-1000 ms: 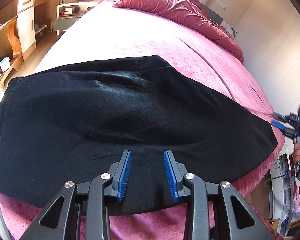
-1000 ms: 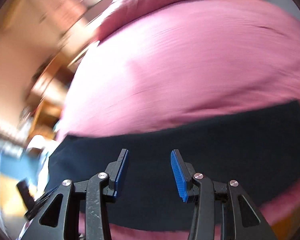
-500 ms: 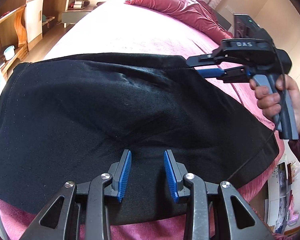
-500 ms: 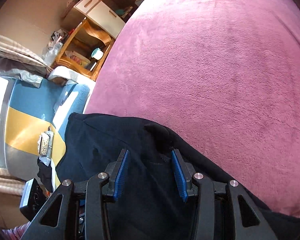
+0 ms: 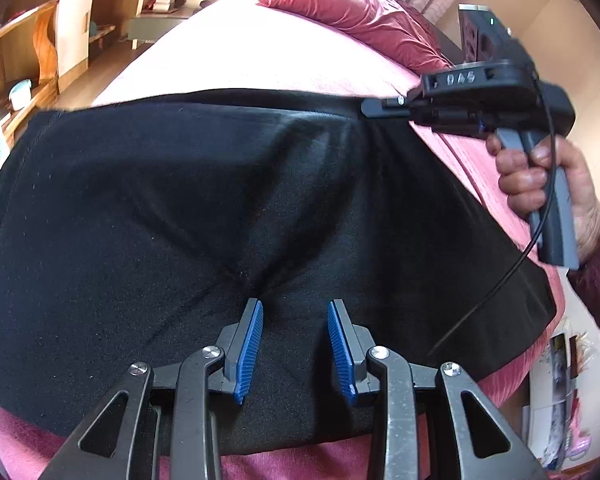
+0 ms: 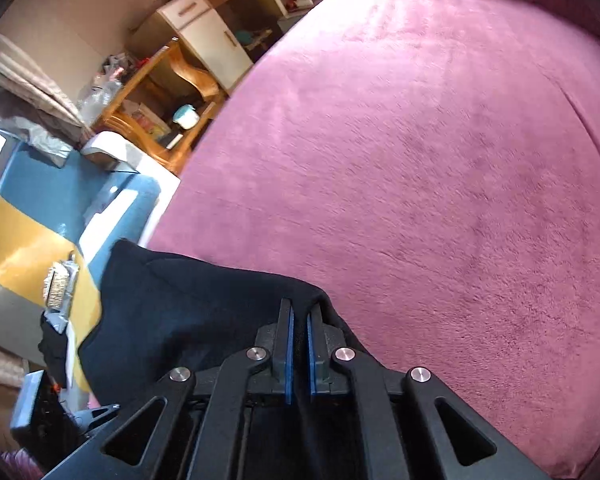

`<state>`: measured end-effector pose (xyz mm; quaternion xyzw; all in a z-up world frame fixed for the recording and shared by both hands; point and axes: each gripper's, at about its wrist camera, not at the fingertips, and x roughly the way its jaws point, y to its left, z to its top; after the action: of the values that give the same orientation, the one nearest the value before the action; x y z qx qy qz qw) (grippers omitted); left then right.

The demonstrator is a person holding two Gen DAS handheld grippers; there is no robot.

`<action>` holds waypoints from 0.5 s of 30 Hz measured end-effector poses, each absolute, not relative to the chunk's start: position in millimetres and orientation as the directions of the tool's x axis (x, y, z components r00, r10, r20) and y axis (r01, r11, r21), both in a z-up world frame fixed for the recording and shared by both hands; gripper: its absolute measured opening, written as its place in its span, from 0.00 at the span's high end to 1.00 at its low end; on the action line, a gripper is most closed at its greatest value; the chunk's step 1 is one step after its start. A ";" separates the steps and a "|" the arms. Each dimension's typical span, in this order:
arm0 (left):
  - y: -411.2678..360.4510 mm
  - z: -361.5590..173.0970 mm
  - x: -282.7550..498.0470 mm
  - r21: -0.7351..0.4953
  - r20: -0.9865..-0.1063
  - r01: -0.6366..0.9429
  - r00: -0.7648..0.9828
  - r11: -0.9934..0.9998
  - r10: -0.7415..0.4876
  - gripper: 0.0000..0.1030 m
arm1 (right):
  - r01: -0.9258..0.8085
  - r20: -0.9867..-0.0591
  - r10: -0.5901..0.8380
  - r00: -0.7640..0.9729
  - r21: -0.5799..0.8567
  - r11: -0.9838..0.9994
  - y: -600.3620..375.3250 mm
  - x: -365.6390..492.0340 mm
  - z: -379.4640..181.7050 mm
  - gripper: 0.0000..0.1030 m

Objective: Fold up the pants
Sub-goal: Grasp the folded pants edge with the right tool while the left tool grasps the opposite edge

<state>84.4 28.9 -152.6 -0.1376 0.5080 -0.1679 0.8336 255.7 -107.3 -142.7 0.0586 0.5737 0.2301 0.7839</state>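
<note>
The right gripper [image 6: 298,354] has just closed its jaws, seemingly pinching the far edge of the black pants [image 5: 228,208] on the bed [image 6: 420,160], ready to fold, while the left gripper [image 5: 295,352] hovers part-open above them.

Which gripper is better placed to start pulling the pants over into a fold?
Right. The right gripper has just closed its jaws on the far edge of the black pants, so it can likely lift at once. The left gripper hovers with jaws apart over the near edge, gripping nothing.
</note>
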 end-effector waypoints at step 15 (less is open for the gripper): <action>132.4 -106.9 65.6 -0.469 -0.767 -0.070 0.526 0.881 -0.366 0.50 | -0.271 -0.863 0.338 0.376 0.246 0.930 -110.3 203.8 -110.6 0.51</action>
<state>65.6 132.4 -106.9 -0.2280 0.4788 -0.0878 0.8433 203.8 -110.3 -110.6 0.0316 0.5273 0.1837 0.8290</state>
